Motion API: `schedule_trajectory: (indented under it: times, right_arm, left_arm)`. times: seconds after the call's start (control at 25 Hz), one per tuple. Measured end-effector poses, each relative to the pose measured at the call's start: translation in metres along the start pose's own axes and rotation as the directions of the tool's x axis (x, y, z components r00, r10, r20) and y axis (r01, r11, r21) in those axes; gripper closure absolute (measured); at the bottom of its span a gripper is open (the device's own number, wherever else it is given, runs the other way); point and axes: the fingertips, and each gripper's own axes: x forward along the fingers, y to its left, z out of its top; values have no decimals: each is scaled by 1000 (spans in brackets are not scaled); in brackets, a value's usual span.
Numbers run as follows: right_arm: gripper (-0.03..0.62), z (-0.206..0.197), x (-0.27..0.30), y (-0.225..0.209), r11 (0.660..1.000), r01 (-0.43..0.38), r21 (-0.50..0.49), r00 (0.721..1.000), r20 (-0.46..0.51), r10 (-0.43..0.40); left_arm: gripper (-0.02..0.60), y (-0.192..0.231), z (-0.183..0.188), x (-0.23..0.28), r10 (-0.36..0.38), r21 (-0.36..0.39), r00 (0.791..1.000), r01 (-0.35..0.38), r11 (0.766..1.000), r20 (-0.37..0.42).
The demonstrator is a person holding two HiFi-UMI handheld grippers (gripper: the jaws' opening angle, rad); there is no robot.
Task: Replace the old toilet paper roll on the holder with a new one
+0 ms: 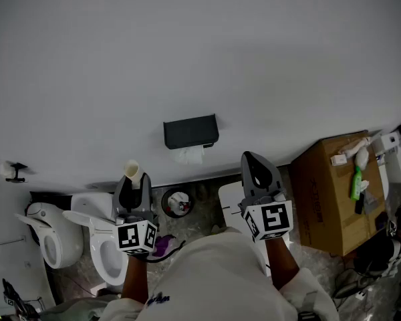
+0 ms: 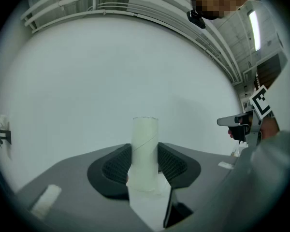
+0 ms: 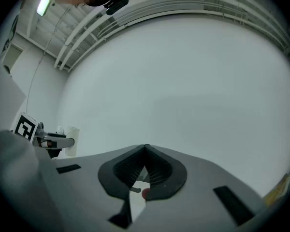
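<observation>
On the white wall ahead of me, the black toilet paper holder sits with a white paper roll hanging just under it. I have the left gripper level, its jaws clamped on a pale cardboard tube. The tube stands upright between the ribbed pads, and its top rises clear above them. From the head view, that tube is down and to the left of the holder, well apart from it. My right gripper is also level, to the right of the holder. Its jaws are closed tip to tip with nothing between them.

Below the left gripper I can see a white toilet on the floor, and a small round bin stands against the wall between the two grippers. A brown cardboard box with a few small items on top is off to the right.
</observation>
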Motion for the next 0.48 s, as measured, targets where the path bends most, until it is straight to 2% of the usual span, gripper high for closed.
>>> schedule_trajectory:
  times: [0.48]
  right_arm:
    - [591,2,-8,-3,1000,1,-2,1000,1,-1]
  left_arm:
    - [407,-3,4,-5,3,7,1000,-3,1000,6]
